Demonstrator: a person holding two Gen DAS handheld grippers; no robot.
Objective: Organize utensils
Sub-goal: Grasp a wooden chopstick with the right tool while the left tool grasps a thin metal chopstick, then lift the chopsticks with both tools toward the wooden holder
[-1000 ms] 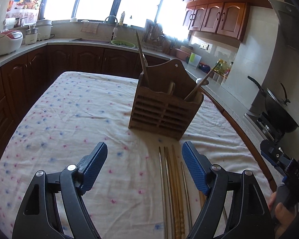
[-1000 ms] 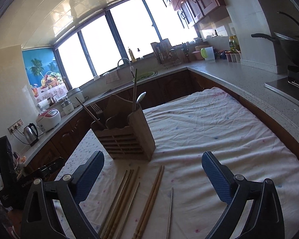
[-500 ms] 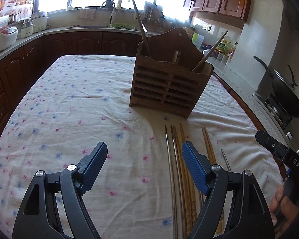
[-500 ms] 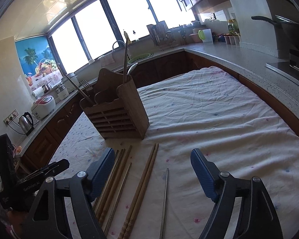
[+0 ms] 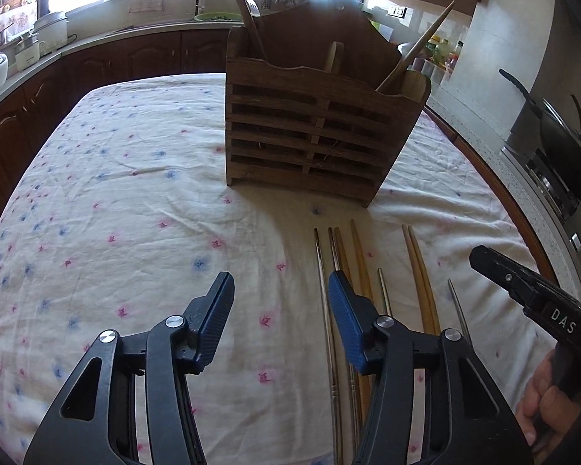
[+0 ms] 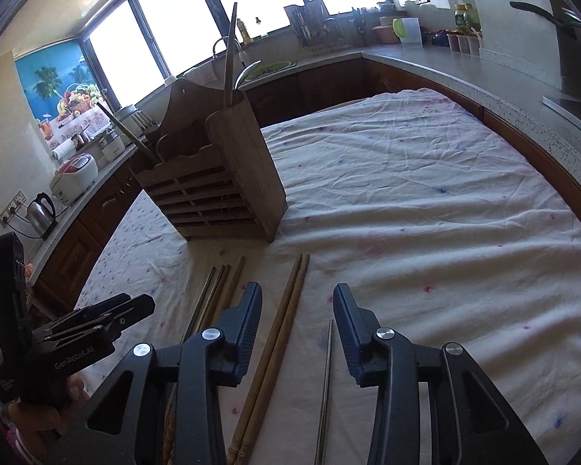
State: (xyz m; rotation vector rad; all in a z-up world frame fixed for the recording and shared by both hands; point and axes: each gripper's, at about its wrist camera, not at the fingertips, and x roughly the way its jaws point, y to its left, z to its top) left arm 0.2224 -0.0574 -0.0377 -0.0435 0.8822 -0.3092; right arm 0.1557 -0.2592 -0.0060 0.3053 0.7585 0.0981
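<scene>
A slatted wooden utensil holder (image 5: 313,124) stands on the flowered tablecloth (image 5: 108,201), with a few utensils sticking out; it also shows in the right wrist view (image 6: 220,190). Several chopsticks lie in front of it: metal ones (image 5: 323,271), a wooden pair (image 5: 418,267) and a single metal one (image 5: 459,310). My left gripper (image 5: 279,317) is open and empty, its right finger over the leftmost chopsticks. My right gripper (image 6: 296,329) is open and empty, low over the wooden pair (image 6: 286,310) and the single metal chopstick (image 6: 327,368).
Dark wood cabinets and a counter ring the table, with a sink (image 5: 213,15) at the window, a rice cooker (image 6: 75,172), a kettle (image 6: 42,211) and a wok (image 5: 569,147) on the stove at right. The tablecloth (image 6: 426,213) stretches right of the holder.
Both grippers have tilted down and moved closer to the table and holder. Both have narrowed their opening somewhat. The chopsticks have not moved.
</scene>
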